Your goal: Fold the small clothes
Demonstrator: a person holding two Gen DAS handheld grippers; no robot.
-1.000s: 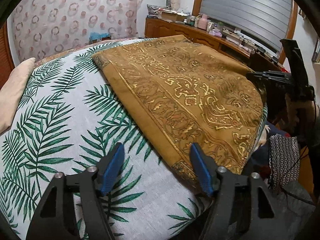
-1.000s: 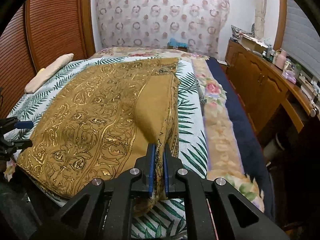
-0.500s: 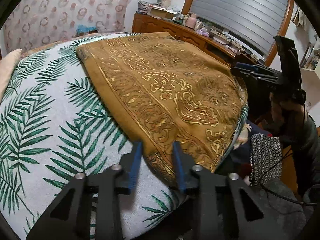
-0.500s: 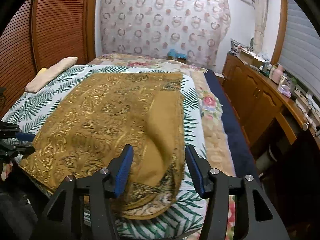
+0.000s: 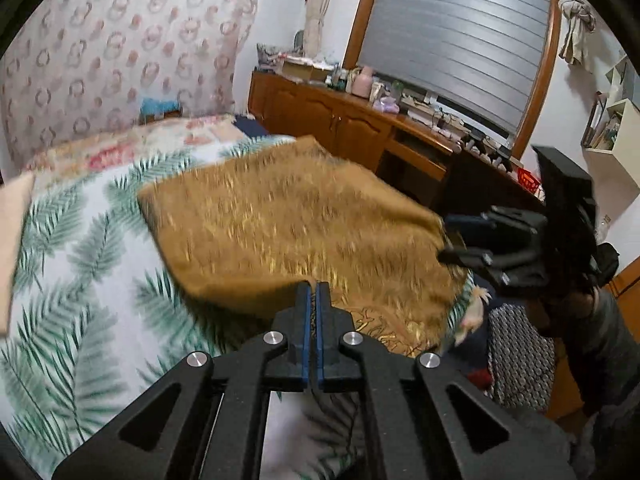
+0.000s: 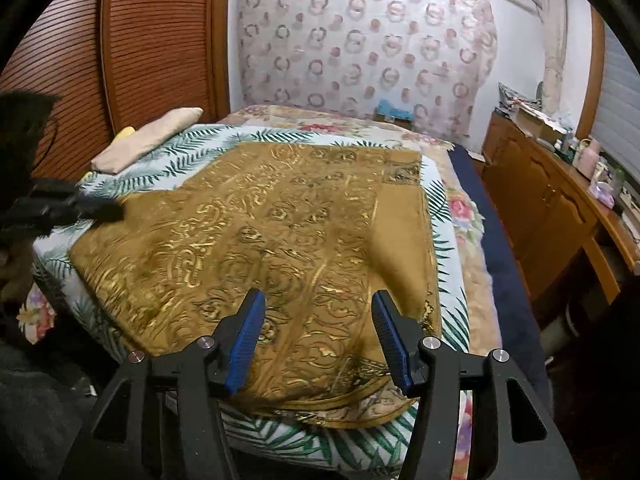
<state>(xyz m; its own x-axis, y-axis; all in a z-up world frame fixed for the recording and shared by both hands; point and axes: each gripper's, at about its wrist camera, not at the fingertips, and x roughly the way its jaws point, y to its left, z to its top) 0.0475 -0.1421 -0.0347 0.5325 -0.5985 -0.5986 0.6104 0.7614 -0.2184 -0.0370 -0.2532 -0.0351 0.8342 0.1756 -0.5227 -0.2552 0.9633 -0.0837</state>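
A mustard cloth with a gold pattern (image 5: 300, 220) lies spread on the bed. My left gripper (image 5: 313, 288) is shut on its near corner, which hangs lifted off the sheet, blurred by motion. In the right wrist view the same cloth (image 6: 280, 232) fills the middle. My right gripper (image 6: 318, 320) hovers open over its near edge, blue pads apart, nothing pinched between them. The right gripper (image 5: 444, 240) also shows at the cloth's right edge in the left wrist view. The left gripper (image 6: 108, 210) appears at the cloth's far left corner.
The bed carries a white sheet with green palm leaves (image 5: 80, 260) over a floral cover (image 6: 464, 208). A beige pillow (image 6: 148, 140) lies at the back left. A wooden cabinet (image 6: 540, 200) loaded with small items runs along the right. A person's dark sleeve (image 5: 600, 332) is beside the bed.
My left gripper closed on the cloth's corner and rose with it. My right gripper let go of the cloth's folded edge, opened wide, and the fold dropped flat.
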